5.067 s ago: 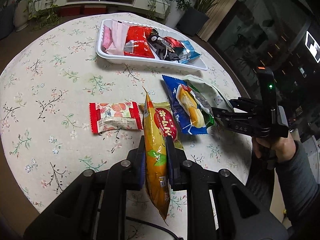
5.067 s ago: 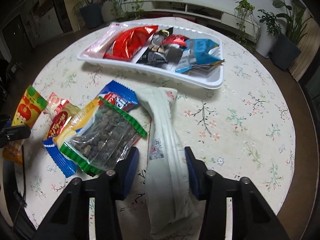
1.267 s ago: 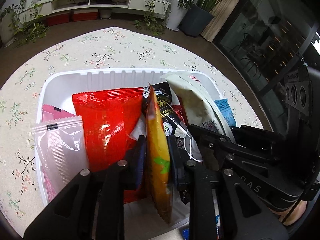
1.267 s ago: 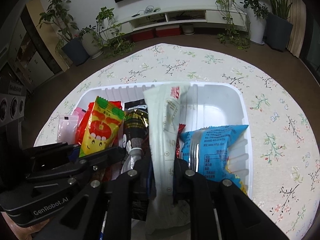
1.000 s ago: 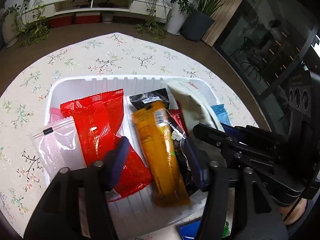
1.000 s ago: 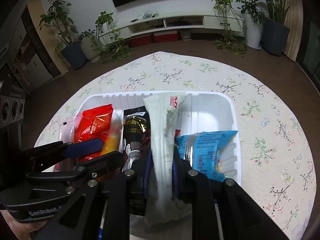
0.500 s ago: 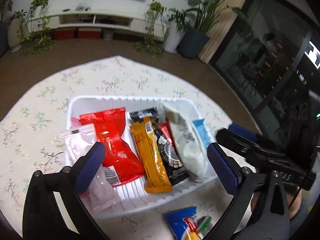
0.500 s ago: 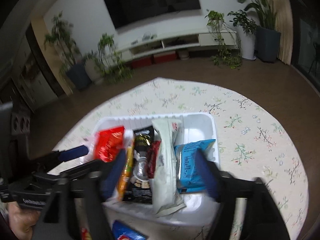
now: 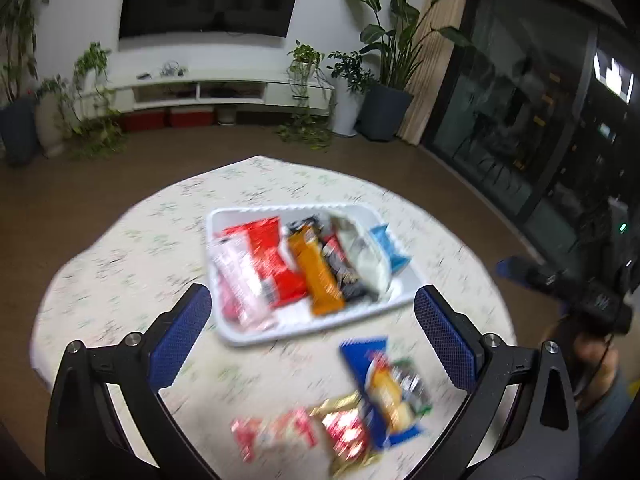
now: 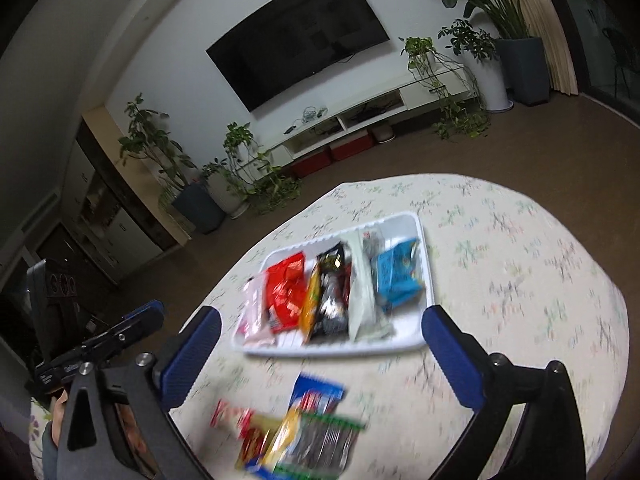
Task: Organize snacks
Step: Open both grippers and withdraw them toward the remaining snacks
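A white tray (image 9: pixel 224 216) in the middle of the round table holds several snack packs side by side, among them an orange pack (image 9: pixel 316 276) and a long white pack (image 9: pixel 366 256). My left gripper (image 9: pixel 312 304) hangs wide open above and short of the tray, with nothing in it. My right gripper (image 10: pixel 320 320) is also back from the tray (image 10: pixel 420 264); its jaws are opening, with nothing between them. The white pack (image 10: pixel 360 292) and orange pack (image 10: pixel 312 300) lie free in the tray. Loose packs (image 9: pixel 384 384) lie on the cloth nearer me. Both views are blurred.
A red-and-white pack (image 9: pixel 272 432) and a gold-red pack (image 9: pixel 344 432) lie beside the blue one. The floral tablecloth (image 10: pixel 520 280) runs to the round table edge. A hand (image 9: pixel 592 352) holds the right gripper at the table's right side. Floor and plants lie beyond.
Both grippers let go of their packs, the orange one and the white one, which now lie in the tray. Both opened wide and pulled back and up from the tray.
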Demonstrator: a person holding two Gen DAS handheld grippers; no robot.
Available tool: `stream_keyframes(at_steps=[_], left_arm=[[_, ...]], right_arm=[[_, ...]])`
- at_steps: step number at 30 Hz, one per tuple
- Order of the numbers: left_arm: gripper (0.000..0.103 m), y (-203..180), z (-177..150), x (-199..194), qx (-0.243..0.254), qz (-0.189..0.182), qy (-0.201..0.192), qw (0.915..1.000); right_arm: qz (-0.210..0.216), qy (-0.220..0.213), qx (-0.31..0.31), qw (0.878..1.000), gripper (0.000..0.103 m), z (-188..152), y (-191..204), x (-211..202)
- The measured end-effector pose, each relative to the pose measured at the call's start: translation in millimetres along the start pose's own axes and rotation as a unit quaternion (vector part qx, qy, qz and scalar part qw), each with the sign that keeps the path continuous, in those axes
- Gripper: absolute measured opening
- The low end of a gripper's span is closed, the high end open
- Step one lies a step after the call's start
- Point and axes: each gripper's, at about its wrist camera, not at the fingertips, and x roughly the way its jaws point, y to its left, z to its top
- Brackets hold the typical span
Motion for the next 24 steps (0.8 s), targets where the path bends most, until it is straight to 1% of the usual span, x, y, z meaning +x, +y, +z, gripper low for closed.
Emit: stream_keyframes(at_steps=[1,3,4,5,7,8,11,14,16,19,20,22,24], left_arm=[[0.103,0.6,-10.1,-6.8,-0.001,0.004,0.007,1.0],[0.103,6.0,-30.5,-16.3,-0.022,0.001,0.014,0.9997],[0.103,11.0,-42.6,-19.2,-0.041,-0.005,0.025,0.9988],[0.103,17.6,-55.3,-20.5,-0.066,-0.012,0.039,0.997],[0.103,29.2,-79.6,-20.4,-0.1,-0.029,0.056,0.9931],[0.103,32.0,-87.9,-20.0,-0.106,-0.032,0.063,0.9919],[0.103,36.1,-115.4,-17.2,-0.094,-0.026,0.091,0.991],[0.103,37.9,-127.0,-16.3,-0.066,-0.023,0.108,0.9917],[0.103,36.2,-127.6,-13.9,-0.041,-0.031,0.115,0.9921],[0.103,30.2,-126.6,-5.8,0.013,-0.042,0.137,0.9896],[0.103,26.6,-125.1,-2.6,0.031,-0.048,0.143,0.988],[0.103,18.4,-124.0,1.9,0.081,-0.06,0.158,0.9823],[0.103,7.7,-121.9,9.4,0.132,-0.075,0.174,0.973]], right_arm=[[0.003,0.0,0.002,1.0,0.103,-7.6,0.2,-7.0],[0.006,0.0,0.01,1.0,0.103,-23.7,-0.8,-18.8],[0.012,0.008,0.019,1.0,0.103,-42.9,-1.3,-27.0],[0.012,0.008,0.019,1.0,0.103,-42.9,-1.3,-27.0],[0.012,0.022,0.022,0.999,0.103,-62.0,-1.1,-31.6],[0.013,0.026,0.023,0.999,0.103,-69.4,-1.2,-33.4],[0.013,0.047,0.033,0.998,0.103,-95.2,-5.1,-37.5],[0.014,0.069,0.044,0.997,0.103,-118.8,-8.6,-38.5],[0.013,0.078,0.046,0.996,0.103,-128.6,-8.8,-38.3],[0.015,0.091,0.044,0.995,0.103,-141.6,-4.7,-36.9],[0.016,0.094,0.042,0.995,0.103,-144.0,-3.5,-36.8],[0.019,0.096,0.037,0.994,0.103,-147.5,0.0,-37.0],[0.02,0.097,0.033,0.995,0.103,-148.0,1.8,-36.8]])
